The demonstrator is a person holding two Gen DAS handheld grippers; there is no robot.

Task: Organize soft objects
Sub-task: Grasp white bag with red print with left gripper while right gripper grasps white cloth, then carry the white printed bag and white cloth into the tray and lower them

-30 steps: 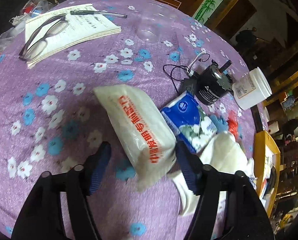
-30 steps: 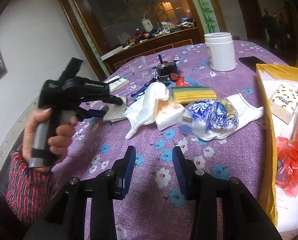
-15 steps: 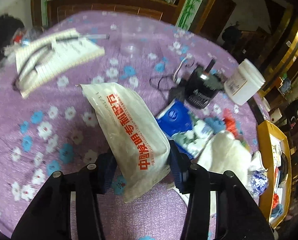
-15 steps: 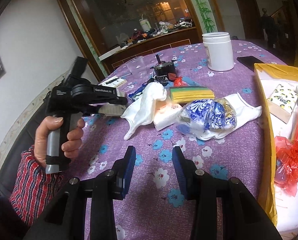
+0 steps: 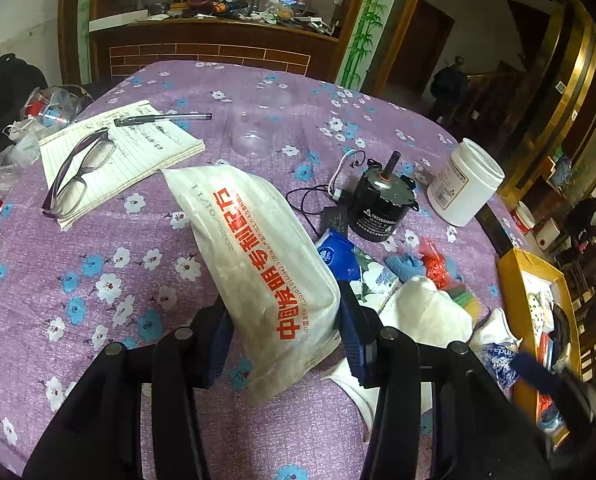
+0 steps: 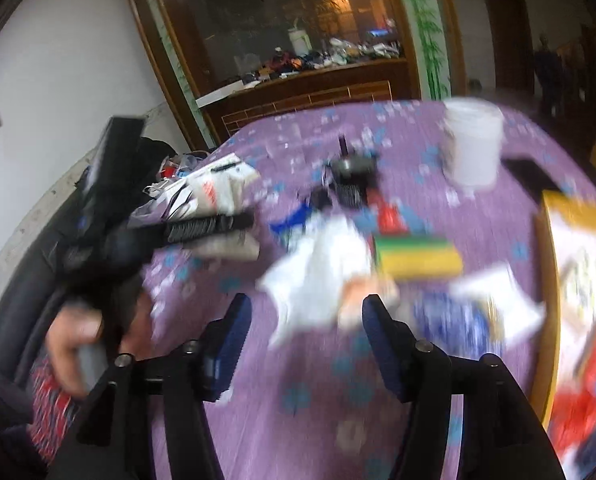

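Gripping the white packet (image 5: 258,264) across its near end, the left gripper (image 5: 284,336) had its blue pads pressed against both sides of the packet, whose long axis ran straight away from the jaws toward the notebook (image 5: 122,156); it appeared raised off the purple tablecloth (image 5: 98,280), though the far end may have been brushing it. The yellow box (image 5: 534,320) lay well off to the right of that packet, so the coming move looked like a sideways carry over the pile of cloths (image 5: 430,312); the packet's free length would likely droop. The right gripper (image 6: 304,342) hung with jaws apart and nothing between them, just short of the white cloth (image 6: 318,280), nearer the box (image 6: 554,280) than the left; that view was badly blurred.
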